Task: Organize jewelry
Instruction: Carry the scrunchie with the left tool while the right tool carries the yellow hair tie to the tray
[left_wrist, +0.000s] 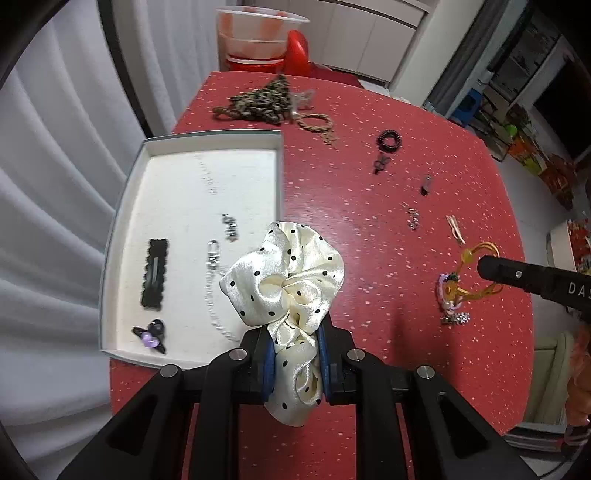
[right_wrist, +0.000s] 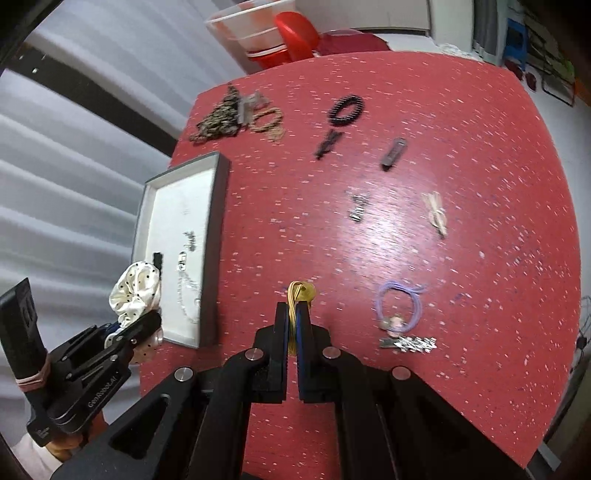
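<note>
My left gripper (left_wrist: 295, 343) is shut on a cream polka-dot scrunchie (left_wrist: 284, 273) and holds it above the near right corner of the white tray (left_wrist: 122, 206). The tray holds a black hair clip (left_wrist: 154, 273), a silver chain (left_wrist: 214, 291), a small dark clip with a purple heart (left_wrist: 150, 334) and a small sparkly piece (left_wrist: 229, 226). My right gripper (right_wrist: 292, 314) is shut on a yellow hair tie (right_wrist: 300, 291) just above the red table. The left gripper with the scrunchie (right_wrist: 135, 291) also shows in the right wrist view beside the tray (right_wrist: 218, 236).
Loose on the red table (right_wrist: 480, 147): a purple hair tie (right_wrist: 400, 302), a silver rhinestone clip (right_wrist: 410, 343), a beige bow (right_wrist: 436, 214), a grey clip (right_wrist: 393, 153), a black beaded bracelet (right_wrist: 346, 108), brown beaded chains (right_wrist: 221, 118). Plastic tubs (left_wrist: 258, 37) stand beyond the far edge.
</note>
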